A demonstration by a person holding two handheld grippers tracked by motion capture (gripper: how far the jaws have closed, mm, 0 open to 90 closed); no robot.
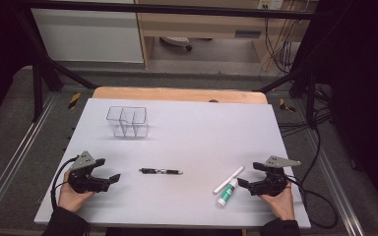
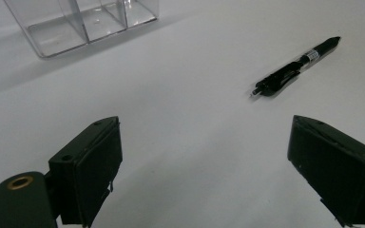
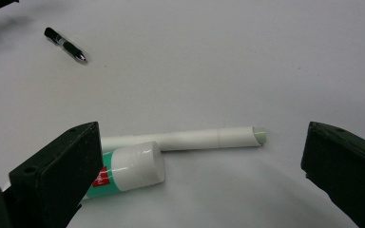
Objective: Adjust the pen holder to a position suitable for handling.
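Your left tongs (image 1: 109,169) rested low over the white bench (image 1: 197,128), spread wide with nothing between the jaws. Ahead of them and off toward the right jaw lay a black pen (image 2: 294,67), well apart from both jaws, its tip turned back toward the tongs. Farther ahead, on the left jaw's side, stood a clear plastic organizer (image 2: 83,23) with upright dividers, well apart from the tongs.

Your right tongs (image 3: 197,178) were also spread wide and pinched nothing. Just ahead of the gap between their jaws lay a white marker (image 3: 190,139), stretched crosswise from one jaw's side toward the other, with its pale green end nearer the right jaw. A glue stick (image 3: 130,170) with a white cap and a green body lay touching the marker on the near side, just beside the left jaw and partly hidden behind it. In the high view, both things lay just beside the jaw tips.
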